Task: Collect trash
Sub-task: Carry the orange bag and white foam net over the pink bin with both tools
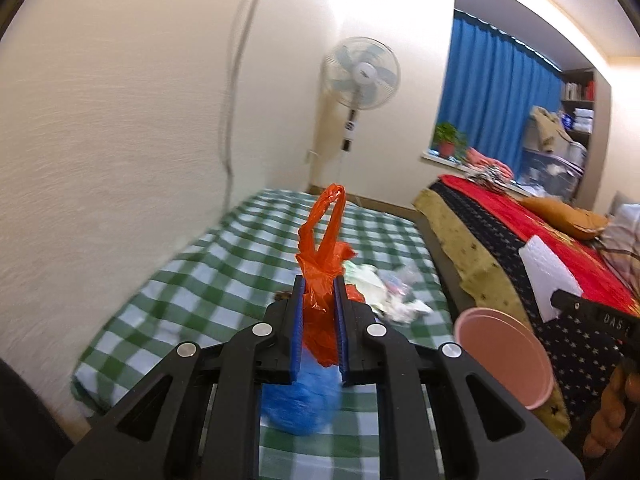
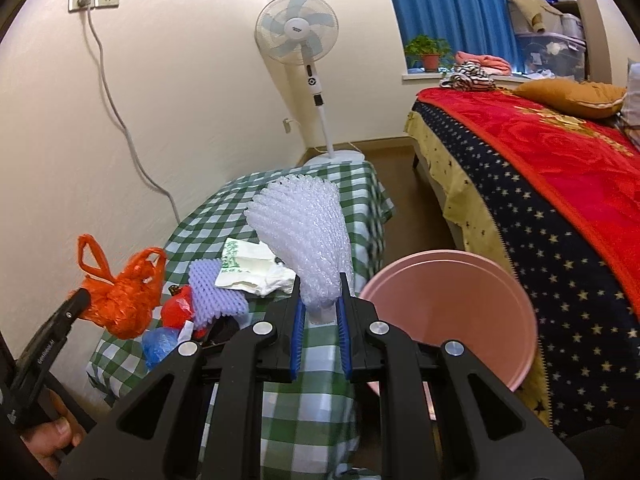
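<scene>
My left gripper [image 1: 319,284] is shut on a crumpled orange plastic bag [image 1: 322,256], lifted above the green-checked table [image 1: 168,292]; the same orange bag [image 2: 120,296] shows at the left of the right wrist view. My right gripper [image 2: 320,284] is shut on a white foam net sleeve [image 2: 304,232], held up over the table beside the pink bin [image 2: 452,316]. Still on the cloth lie a purple foam net [image 2: 214,292], a white tissue packet [image 2: 248,264], a red wrapper [image 2: 178,310] and a blue plastic bag [image 2: 160,344]. The blue bag [image 1: 300,404] lies under my left gripper.
The pink bin [image 1: 504,356] stands on the floor between the table and a bed [image 2: 560,168] with a red and starred cover. A standing fan [image 2: 298,36] is in the far corner. A cable [image 2: 116,112] hangs from a wall socket above the table.
</scene>
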### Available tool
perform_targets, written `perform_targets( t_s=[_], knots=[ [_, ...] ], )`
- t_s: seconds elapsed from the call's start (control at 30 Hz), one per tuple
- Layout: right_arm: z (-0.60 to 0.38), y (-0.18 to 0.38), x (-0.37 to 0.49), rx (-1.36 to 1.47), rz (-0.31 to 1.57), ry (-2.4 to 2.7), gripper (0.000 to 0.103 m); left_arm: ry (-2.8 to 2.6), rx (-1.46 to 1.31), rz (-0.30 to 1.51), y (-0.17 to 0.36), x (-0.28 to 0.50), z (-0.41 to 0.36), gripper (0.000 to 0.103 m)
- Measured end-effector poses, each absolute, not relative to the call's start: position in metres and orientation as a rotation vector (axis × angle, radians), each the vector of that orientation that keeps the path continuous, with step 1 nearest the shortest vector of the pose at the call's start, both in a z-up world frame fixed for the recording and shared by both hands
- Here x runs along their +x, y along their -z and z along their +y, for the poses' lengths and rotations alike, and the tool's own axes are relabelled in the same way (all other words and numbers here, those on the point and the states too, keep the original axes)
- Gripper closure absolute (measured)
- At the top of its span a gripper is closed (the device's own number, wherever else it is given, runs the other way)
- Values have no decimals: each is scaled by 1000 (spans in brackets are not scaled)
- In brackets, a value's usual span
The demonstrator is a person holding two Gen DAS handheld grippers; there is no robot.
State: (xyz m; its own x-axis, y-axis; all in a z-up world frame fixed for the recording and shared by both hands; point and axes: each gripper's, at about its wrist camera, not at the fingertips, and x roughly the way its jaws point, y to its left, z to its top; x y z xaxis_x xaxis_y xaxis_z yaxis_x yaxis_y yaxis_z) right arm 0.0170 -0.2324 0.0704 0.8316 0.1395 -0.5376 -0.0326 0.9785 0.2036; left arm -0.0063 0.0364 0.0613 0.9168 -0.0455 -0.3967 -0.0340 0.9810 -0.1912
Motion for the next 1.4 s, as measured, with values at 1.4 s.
perform_targets(
  t_s=[1.4],
  knots=[
    [-333,-41,33,299,587,254,88,465,-76,550,-4,83,-148,90]
  ],
)
